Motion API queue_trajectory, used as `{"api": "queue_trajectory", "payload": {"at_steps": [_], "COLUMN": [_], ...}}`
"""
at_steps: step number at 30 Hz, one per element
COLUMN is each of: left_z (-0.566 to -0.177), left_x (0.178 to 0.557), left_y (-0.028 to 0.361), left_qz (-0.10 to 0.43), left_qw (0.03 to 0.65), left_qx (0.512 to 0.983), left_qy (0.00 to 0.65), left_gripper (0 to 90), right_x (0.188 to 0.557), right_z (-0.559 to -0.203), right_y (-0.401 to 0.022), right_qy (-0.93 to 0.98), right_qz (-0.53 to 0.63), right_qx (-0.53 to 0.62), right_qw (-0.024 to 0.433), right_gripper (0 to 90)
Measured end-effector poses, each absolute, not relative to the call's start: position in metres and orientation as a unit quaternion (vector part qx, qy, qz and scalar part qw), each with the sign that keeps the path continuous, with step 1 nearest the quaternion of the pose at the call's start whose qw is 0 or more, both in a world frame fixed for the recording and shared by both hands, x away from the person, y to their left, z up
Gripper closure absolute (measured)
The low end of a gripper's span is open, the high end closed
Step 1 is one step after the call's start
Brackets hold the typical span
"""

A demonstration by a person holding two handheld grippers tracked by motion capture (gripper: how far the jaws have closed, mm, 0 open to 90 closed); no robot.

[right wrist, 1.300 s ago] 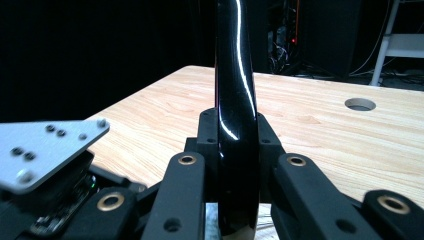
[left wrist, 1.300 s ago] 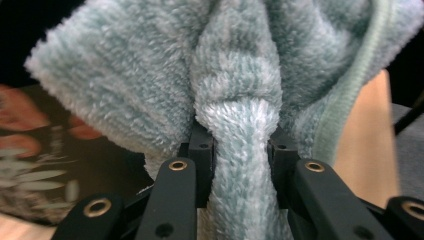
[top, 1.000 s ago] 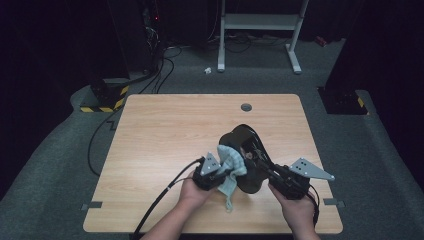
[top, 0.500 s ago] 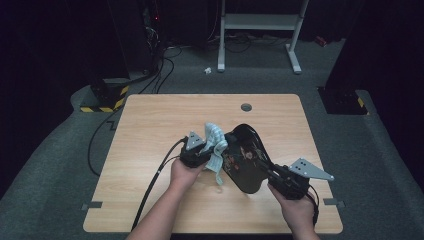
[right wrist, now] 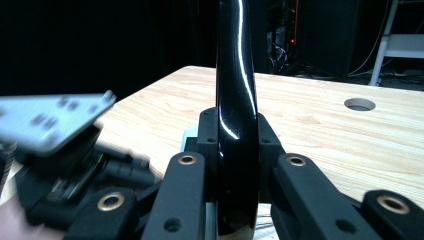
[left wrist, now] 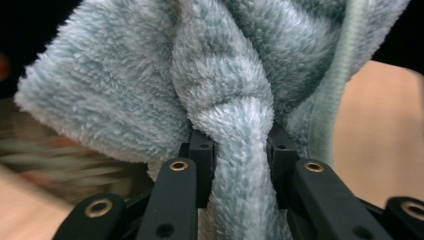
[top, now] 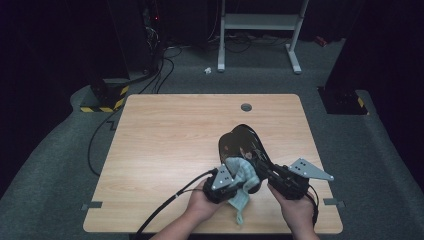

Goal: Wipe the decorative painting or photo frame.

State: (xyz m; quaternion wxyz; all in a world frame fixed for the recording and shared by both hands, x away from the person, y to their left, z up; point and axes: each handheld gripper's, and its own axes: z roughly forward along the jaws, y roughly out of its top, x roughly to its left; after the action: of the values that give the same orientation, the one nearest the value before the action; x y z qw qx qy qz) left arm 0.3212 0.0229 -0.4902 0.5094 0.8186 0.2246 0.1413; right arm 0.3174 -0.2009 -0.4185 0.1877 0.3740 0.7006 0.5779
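Wooden table (top: 165, 165): light grain, a round cable hole (top: 246, 107) near its far edge, grey carpet on all sides. A white metal stand (top: 260, 30) sits on the floor beyond the far edge, well apart from the work.

Black glossy object (top: 241, 145): dark, rounded and shiny, it lies on the right half of the table towards the near edge, its far end pointing at the cable hole. What kind of object it is cannot be told. In the right gripper view its near edge rises as a thin, polished black blade (right wrist: 236, 100) straight up between the jaws.

Right gripper (top: 270, 172): held in the person's right hand at the near right of the table, a grey three-cornered plate on top. Its jaws are closed onto the black object's edge, both pads pressing on the sides.

Left gripper (top: 235, 176): held in the person's left hand just beside the right one, a black cable trailing off towards the near edge. Its jaws are clamped tight on a bunched fold of cloth, nearly closed.

Pale blue-green fleecy cloth (left wrist: 150, 90): pinched in the left gripper, it is pressed against the near end of the black object, with one loose tail (top: 241, 202) hanging onto the table towards the near edge
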Motion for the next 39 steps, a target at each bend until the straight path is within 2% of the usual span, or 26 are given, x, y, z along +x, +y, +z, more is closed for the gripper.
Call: {"api": "queue_trajectory", "payload": {"at_steps": [8,14,22,28,39], "left_z": [-0.497,-0.516,-0.523,-0.524,-0.525], "left_x": [0.318,0.331,0.337,0.345,0.382], "left_y": [0.019,0.027,0.030,0.037,0.074], "left_qz": [0.134,0.125,0.131,0.137,0.173], "left_qw": [0.503,0.459,0.421,0.414,0.401], "left_qx": [0.826,0.844,0.860,0.859,0.836], "left_qy": [0.214,0.248,0.258,0.268,0.332], "left_gripper": [72.4,72.5,72.5,72.4,72.3], "right_x": [0.318,0.318,0.318,0.319,0.318], "right_z": [-0.418,-0.418,-0.418,-0.419,-0.419], "right_y": [-0.201,-0.200,-0.199,-0.201,-0.202], "right_qy": [0.701,0.702,0.700,0.698,0.696], "right_qz": [0.579,0.579,0.580,0.581,0.581], "right_qx": [0.372,0.372,0.374,0.377,0.380], "right_qw": [0.184,0.186,0.184,0.181,0.182], "right_gripper": [79.5,79.5,79.4,79.4,79.4]}}
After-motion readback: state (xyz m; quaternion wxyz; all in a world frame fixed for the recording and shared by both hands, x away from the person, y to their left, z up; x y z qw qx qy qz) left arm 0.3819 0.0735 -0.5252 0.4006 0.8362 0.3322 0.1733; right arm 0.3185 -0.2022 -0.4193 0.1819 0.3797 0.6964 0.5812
